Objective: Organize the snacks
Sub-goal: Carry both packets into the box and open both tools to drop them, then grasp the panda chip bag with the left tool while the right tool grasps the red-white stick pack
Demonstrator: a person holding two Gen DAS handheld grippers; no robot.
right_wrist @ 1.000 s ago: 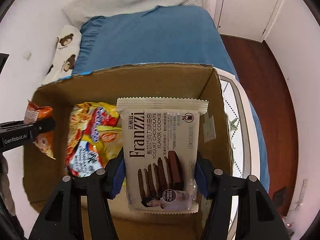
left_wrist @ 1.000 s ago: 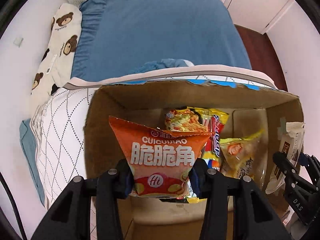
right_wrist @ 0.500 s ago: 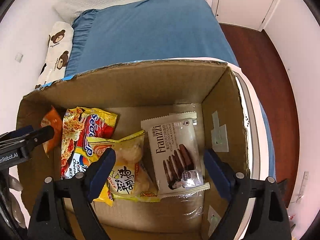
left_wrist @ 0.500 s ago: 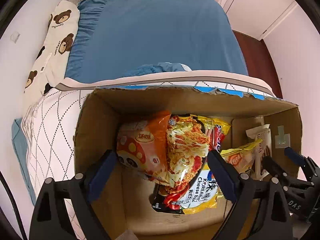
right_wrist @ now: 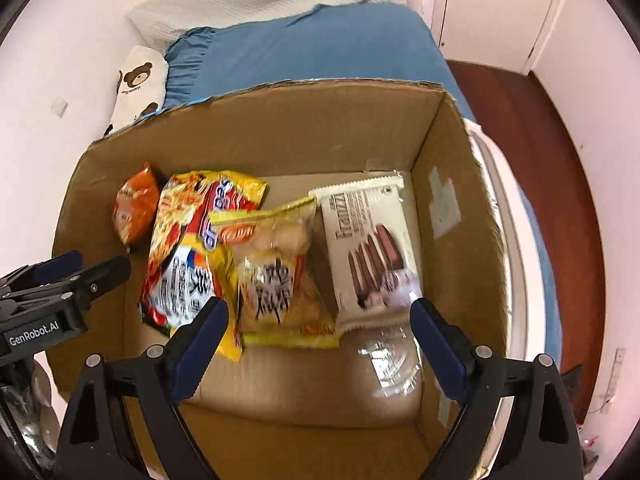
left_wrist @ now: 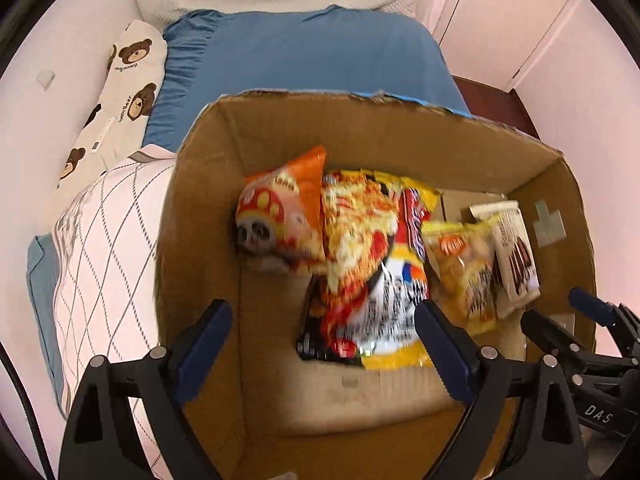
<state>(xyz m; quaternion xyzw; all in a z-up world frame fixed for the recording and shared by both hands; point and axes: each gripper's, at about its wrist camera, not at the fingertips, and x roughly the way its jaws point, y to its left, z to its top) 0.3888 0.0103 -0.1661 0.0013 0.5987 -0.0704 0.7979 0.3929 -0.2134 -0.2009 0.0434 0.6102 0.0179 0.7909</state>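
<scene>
Your bed [left_wrist: 312, 60], under its blue sheet, filled the background, with a bear-print pillow [left_wrist: 124, 76] against the wall and a white quilt with a diamond pattern [left_wrist: 108, 248] nearer you. On the bed sat the open cardboard box [right_wrist: 280, 136], and all the snacks lay on its floor. The red and yellow noodle packet [right_wrist: 188, 248] was the biggest, lying left of centre. Just to its right, overlapping its edge, lay the clear yellow-trimmed snack bag [right_wrist: 276, 268]. Against the right wall of the box lay the white cookie pack [right_wrist: 372, 248], beside that bag. The orange chip bag [left_wrist: 284, 208] rested at the far left, tucked against the noodle packet.

Your left hand-held gripper [left_wrist: 320, 344] hung over the left half of the box with its jaws spread wide and nothing between them. Your right hand-held gripper [right_wrist: 320, 344] hung over the right half, jaws equally wide, gripping nothing; the cookie pack lay on the box floor beyond its fingers.
</scene>
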